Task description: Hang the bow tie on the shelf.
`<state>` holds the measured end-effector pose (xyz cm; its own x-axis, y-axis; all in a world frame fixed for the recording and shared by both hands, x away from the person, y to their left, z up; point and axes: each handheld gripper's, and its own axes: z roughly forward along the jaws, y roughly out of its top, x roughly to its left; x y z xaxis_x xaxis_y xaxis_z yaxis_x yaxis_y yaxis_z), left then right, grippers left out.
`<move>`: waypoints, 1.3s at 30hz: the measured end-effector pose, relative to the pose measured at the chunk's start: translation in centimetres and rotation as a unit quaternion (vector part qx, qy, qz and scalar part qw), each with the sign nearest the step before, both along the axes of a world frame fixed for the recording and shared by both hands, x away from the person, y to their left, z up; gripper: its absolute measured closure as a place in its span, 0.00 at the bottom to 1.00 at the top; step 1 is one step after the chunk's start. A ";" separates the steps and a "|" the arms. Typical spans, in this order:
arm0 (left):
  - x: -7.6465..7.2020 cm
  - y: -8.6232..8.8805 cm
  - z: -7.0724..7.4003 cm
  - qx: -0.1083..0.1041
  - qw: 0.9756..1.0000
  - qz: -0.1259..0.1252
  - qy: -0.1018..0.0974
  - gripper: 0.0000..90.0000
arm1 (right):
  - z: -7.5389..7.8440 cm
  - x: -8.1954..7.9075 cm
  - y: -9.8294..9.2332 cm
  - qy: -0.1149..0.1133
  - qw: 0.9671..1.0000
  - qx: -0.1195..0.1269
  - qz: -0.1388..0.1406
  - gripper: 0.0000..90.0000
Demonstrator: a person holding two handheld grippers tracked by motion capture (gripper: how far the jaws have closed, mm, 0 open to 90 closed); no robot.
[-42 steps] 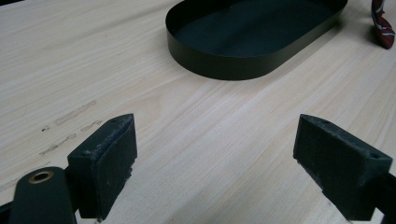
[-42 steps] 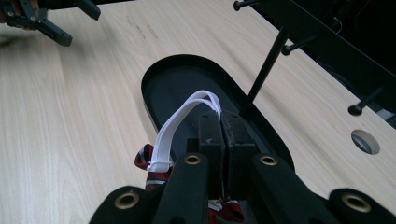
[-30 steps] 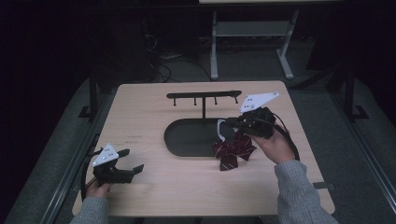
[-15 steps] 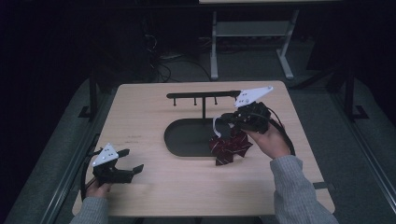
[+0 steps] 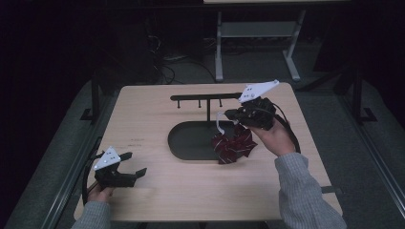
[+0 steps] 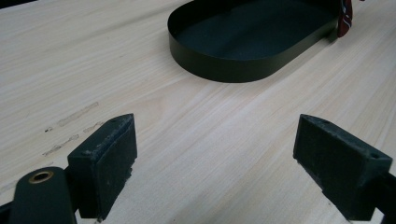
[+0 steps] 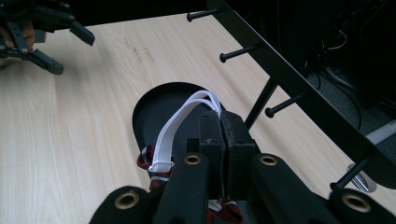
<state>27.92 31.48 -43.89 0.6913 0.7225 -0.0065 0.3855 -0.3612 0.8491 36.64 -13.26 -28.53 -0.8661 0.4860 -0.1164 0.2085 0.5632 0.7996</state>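
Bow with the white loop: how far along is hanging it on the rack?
Done: right gripper is shut on the white loop, bow lifted at the tray's edge. In hand: carrying it toward the rack. Left: loop over a peg. Left gripper waits open.

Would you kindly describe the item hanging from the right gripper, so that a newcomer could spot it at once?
Start at the light wooden table and find the black oval tray at its middle, below the black peg rack. At the tray's right end hangs a dark red and white fabric bundle, held by its white elastic loop in the right gripper. It is the one red, soft thing there.
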 end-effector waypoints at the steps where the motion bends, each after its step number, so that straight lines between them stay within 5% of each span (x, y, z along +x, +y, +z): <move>1: 0.0 0.0 0.0 0.001 1.000 0.000 -0.001 0.14 | 0.0 0.1 0.0 0.000 1.000 0.001 -0.001 0.97; 17: 0.0 -0.1 0.0 -0.001 1.000 -0.001 0.000 0.14 | 1.3 2.2 0.5 -0.007 1.000 -0.002 -0.014 0.97; 39: 0.0 -0.2 0.0 -0.006 1.000 -0.001 0.000 0.14 | 0.4 5.2 1.2 0.019 0.999 -0.009 -0.039 0.97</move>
<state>27.92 31.32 -43.92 0.6927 0.7211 -0.0151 0.3850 -0.3519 0.8532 41.86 -12.09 -28.11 -0.8297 0.5503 -0.0938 0.2819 0.5580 0.7805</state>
